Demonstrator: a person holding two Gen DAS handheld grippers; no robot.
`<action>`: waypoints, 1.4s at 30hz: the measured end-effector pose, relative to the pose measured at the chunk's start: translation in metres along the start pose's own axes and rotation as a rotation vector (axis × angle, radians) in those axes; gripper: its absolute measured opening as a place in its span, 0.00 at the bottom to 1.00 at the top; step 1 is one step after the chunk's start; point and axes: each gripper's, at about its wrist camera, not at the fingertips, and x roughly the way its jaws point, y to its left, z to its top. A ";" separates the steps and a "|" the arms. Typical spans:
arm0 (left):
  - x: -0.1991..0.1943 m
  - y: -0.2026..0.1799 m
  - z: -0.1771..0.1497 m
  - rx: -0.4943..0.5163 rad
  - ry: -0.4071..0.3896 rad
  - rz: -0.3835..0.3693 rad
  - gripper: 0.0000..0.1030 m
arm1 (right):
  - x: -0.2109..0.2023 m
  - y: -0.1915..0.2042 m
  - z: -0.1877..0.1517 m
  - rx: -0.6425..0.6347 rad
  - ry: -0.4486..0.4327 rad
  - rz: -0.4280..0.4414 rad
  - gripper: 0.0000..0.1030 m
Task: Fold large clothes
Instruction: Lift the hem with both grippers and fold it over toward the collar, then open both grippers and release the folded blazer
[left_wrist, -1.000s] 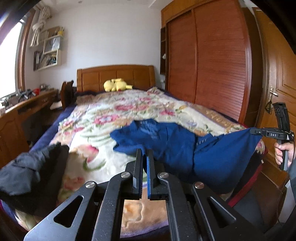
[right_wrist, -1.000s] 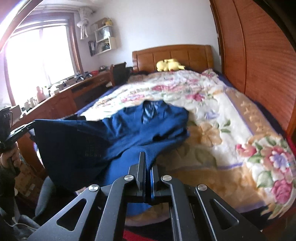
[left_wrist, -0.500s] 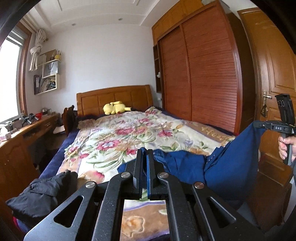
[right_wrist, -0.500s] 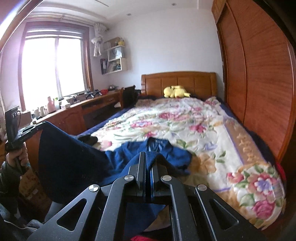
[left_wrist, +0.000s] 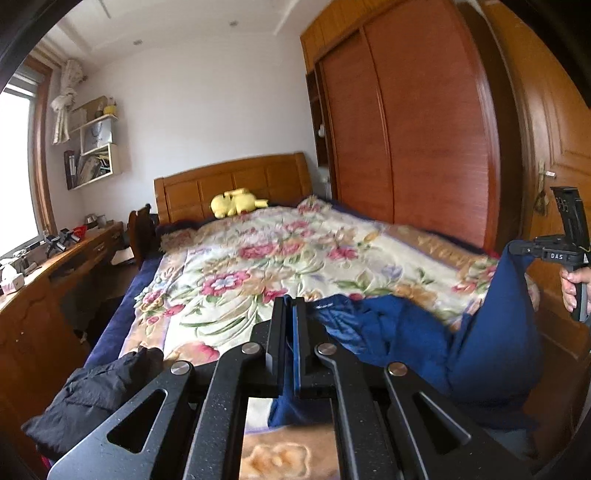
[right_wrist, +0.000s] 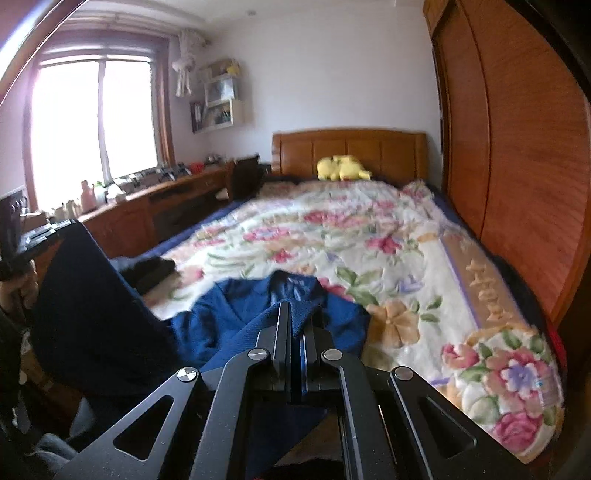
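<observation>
A large dark blue garment (left_wrist: 480, 332) hangs stretched between my two grippers at the foot of the bed, its collar end still bunched on the floral blanket (left_wrist: 266, 266). My left gripper (left_wrist: 293, 301) is shut on one blue edge. At the far right of the left wrist view, my right gripper (left_wrist: 511, 248) pinches the other corner, with a hand (left_wrist: 572, 288) on its handle. In the right wrist view the right gripper (right_wrist: 295, 306) is shut on blue cloth (right_wrist: 229, 321). The left gripper (right_wrist: 70, 224) holds up the far corner at the left.
A black garment (left_wrist: 92, 391) lies crumpled on the bed's near left corner. A yellow plush toy (left_wrist: 236, 202) sits by the wooden headboard (left_wrist: 229, 181). A wooden wardrobe (left_wrist: 413, 140) and a door flank the right side. A cluttered desk (right_wrist: 155, 195) runs under the window.
Both grippers have risen and drawn back with the blue garment. It has slid down the bed toward the foot and now sags between them instead of lying spread.
</observation>
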 end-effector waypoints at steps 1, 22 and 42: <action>0.016 0.001 0.002 0.011 0.013 0.008 0.03 | 0.015 -0.004 0.003 0.006 0.011 0.002 0.02; 0.174 0.052 0.041 0.000 0.105 0.222 0.03 | 0.250 -0.051 0.112 0.014 0.008 -0.308 0.02; 0.207 0.000 -0.038 -0.110 0.215 -0.035 0.31 | 0.277 0.010 0.043 -0.089 0.237 -0.144 0.43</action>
